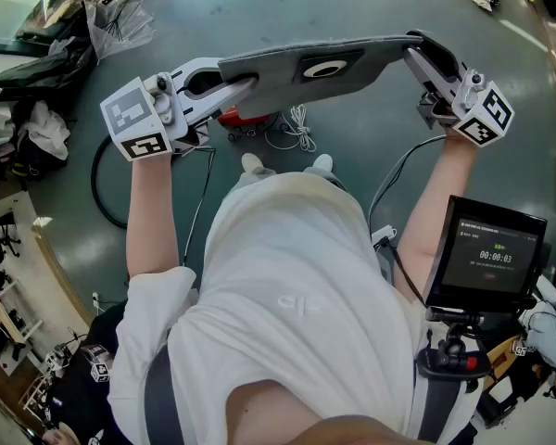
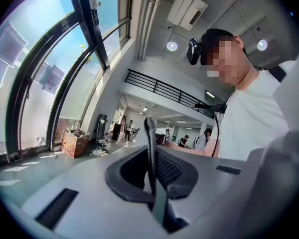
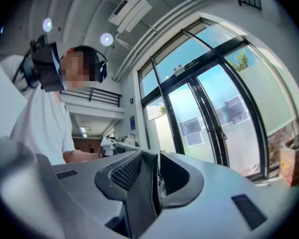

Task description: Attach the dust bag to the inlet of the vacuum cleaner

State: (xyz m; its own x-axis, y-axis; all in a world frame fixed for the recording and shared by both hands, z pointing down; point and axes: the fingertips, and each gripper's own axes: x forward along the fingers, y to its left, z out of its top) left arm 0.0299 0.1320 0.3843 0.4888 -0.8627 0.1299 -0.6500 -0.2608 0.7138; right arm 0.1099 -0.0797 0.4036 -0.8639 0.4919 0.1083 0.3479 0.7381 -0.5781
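I read the dust bag as matt grey fibrous cloth (collar darker, smoother); floor smooth, faintly glossy.

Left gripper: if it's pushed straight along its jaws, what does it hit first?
The dust bag itself: the left gripper is shut on its edge. Past that, the line seems to run along the bag toward the right gripper; depth is unclear.
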